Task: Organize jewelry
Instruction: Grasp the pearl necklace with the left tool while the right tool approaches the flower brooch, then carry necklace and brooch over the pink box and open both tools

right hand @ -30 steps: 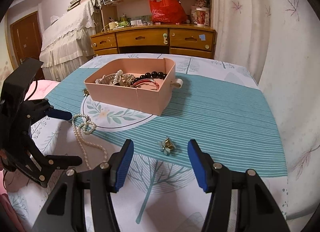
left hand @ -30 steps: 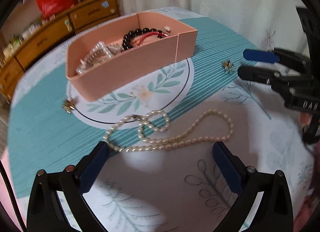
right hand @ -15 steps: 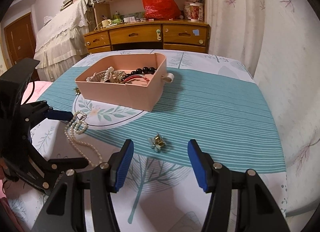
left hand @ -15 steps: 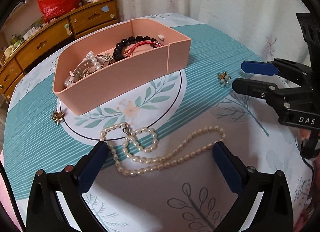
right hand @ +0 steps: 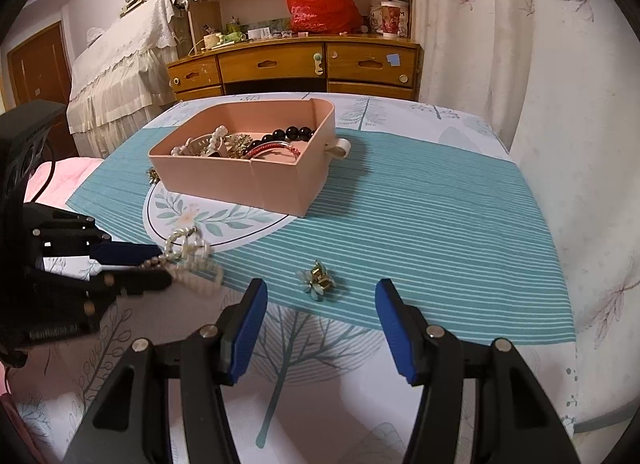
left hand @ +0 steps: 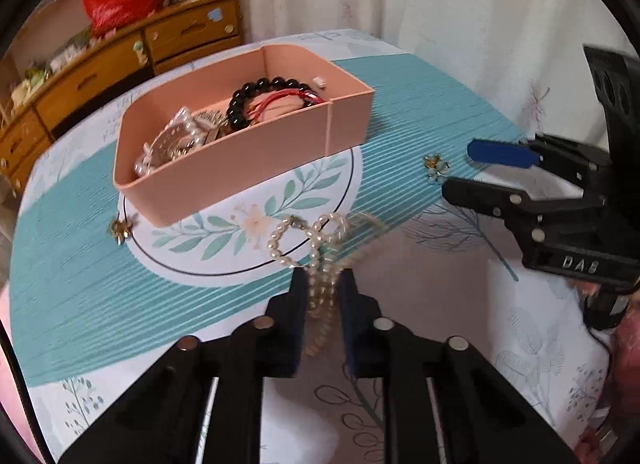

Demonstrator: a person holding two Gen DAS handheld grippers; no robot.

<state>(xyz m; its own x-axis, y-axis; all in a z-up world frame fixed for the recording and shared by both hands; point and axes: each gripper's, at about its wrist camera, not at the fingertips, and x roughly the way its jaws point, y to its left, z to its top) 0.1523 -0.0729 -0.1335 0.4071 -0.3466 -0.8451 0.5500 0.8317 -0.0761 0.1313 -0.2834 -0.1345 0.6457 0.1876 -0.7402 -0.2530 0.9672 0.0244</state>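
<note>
My left gripper (left hand: 323, 284), wide open a moment ago, has now closed on the pearls (left hand: 320, 260), bunching the strand off the cloth; its loops dangle near the pink box (left hand: 240, 168). Next, I judge, it goes into that box. My right gripper (right hand: 318, 300) stays wide open and empty around the brooch (right hand: 316, 278).

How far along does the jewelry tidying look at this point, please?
Partly done. The pink box already holds a black bead bracelet and other pieces. The left gripper is shut on the pearl necklace. The flower brooch before the open right gripper and another brooch remain on the table.
</note>
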